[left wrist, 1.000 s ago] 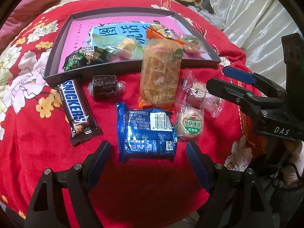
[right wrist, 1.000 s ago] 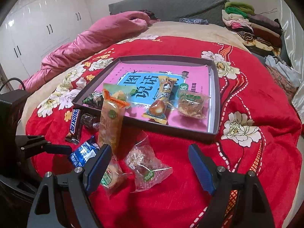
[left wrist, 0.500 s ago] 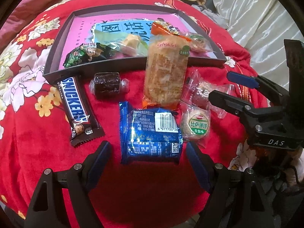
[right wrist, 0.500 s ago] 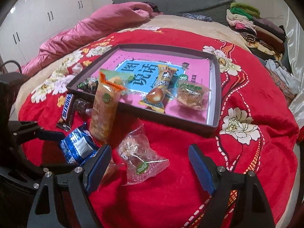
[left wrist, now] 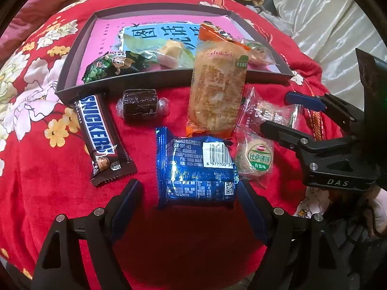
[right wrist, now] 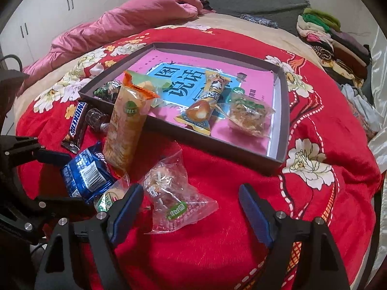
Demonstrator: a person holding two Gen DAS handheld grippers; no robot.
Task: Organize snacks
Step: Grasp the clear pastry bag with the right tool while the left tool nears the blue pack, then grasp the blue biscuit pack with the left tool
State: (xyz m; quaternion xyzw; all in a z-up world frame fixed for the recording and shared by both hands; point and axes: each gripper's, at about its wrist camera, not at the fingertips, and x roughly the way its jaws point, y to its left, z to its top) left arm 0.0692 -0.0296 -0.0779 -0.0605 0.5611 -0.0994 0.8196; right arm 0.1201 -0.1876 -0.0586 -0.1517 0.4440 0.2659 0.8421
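left tool (left wrist: 191, 207): we see it spread, straddling blue packet (left wrist: 197, 169) on the bed
right tool (right wrist: 191, 207): spread, above clear-wrapped snack (right wrist: 171, 200)
tray (right wrist: 281, 130): we count several snacks inside

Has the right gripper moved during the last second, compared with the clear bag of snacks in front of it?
Yes. The right gripper has advanced toward the clear plastic snack bag, which now lies between its open jaws instead of just ahead of them.
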